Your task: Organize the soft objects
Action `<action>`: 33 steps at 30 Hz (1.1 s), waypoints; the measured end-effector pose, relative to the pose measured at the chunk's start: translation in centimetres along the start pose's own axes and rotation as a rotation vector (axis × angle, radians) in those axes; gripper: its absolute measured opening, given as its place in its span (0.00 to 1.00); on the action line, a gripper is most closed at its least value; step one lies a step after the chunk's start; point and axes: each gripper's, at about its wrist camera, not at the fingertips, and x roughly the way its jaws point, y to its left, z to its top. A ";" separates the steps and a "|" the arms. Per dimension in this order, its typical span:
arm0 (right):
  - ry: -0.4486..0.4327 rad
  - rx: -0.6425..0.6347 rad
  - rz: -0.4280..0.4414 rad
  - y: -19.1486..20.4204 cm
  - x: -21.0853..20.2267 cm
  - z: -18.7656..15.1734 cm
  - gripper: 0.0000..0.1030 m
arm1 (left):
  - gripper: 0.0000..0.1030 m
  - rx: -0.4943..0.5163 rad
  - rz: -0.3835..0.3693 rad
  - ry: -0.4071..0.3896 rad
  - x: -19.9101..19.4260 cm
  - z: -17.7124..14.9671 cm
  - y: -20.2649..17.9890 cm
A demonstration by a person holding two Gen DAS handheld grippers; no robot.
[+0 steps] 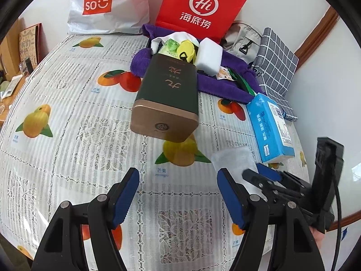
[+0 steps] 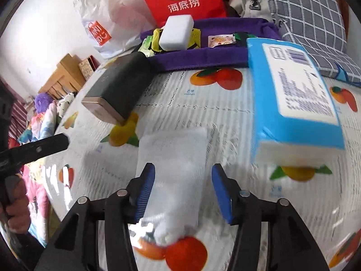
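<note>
A white mesh sock (image 2: 173,162) lies flat on the fruit-print tablecloth (image 2: 203,103); it also shows in the left wrist view (image 1: 234,160). My right gripper (image 2: 183,192) is open, its blue pads on either side of the sock, not closed on it. In the left wrist view the right gripper (image 1: 261,174) sits over the sock. My left gripper (image 1: 178,201) is open and empty above the cloth, left of the sock. A purple towel (image 1: 216,83) at the back holds a white sponge block (image 1: 208,55), a yellow item (image 1: 186,48) and small packets.
A dark green tin box (image 1: 167,99) lies on its side mid-table. A blue tissue pack (image 1: 270,124) lies right of the sock. A red paper bag (image 1: 200,9), a white MINISO bag (image 1: 106,4), a grey checked cloth (image 1: 275,63) and a beige bag (image 1: 246,38) stand at the back.
</note>
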 end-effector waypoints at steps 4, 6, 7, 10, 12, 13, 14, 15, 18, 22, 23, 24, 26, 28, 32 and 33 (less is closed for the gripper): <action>-0.005 -0.004 -0.017 0.6 1.4 0.9 0.51 | 0.68 -0.018 0.002 0.008 0.5 0.0 1.0; -0.013 -0.021 -0.033 1.0 1.7 1.2 0.37 | 0.68 -0.021 0.003 0.014 0.8 0.1 1.3; -0.011 -0.042 -0.044 1.3 2.0 1.4 0.25 | 0.68 -0.020 0.005 0.016 1.0 0.1 1.5; -0.016 -0.108 -0.063 2.4 2.3 1.9 0.03 | 0.68 -0.025 0.001 0.020 1.3 0.2 1.8; -0.051 -0.116 -0.058 2.7 1.8 2.1 0.02 | 0.68 -0.026 0.003 0.023 1.4 0.2 2.0; -0.067 -0.111 -0.044 2.7 1.3 2.2 0.02 | 0.68 -0.026 0.005 0.024 1.4 0.2 2.0; -0.090 -0.095 -0.016 2.7 0.5 2.4 0.02 | 0.68 -0.024 0.006 0.025 1.4 0.2 1.9; -0.110 -0.080 0.008 2.6 -0.2 2.5 0.02 | 0.68 -0.024 0.007 0.026 1.4 0.2 1.9; -0.176 -0.050 0.058 2.5 -2.6 3.0 0.02 | 0.68 -0.019 0.010 0.027 1.2 0.2 1.5; -0.242 -0.018 0.079 1.7 -5.9 2.8 0.02 | 0.68 0.008 0.015 0.025 0.7 -0.2 -0.1; -0.253 -0.010 0.084 1.3 -6.8 2.6 0.02 | 0.68 0.017 0.016 0.025 0.6 -0.4 -0.6; -0.261 -0.004 0.081 1.0 -7.4 2.4 0.02 | 0.68 0.023 0.016 0.026 0.6 -0.5 -0.9; -0.269 0.003 0.066 0.0 -8.6 1.7 0.02 | 0.68 0.046 0.015 0.030 0.7 -0.9 -2.3; -0.271 0.011 0.043 -1.0 -9.4 0.9 0.02 | 0.68 0.069 0.012 0.036 0.8 -1.3 -3.6; -0.251 0.027 -0.011 -3.8 -10.5 -1.6 0.02 | 0.68 0.121 -0.004 0.066 1.8 -2.3 -6.6; -0.246 0.026 -0.025 -4.4 -10.6 -2.1 0.02 | 0.68 0.138 -0.011 0.079 2.2 -2.6 -7.5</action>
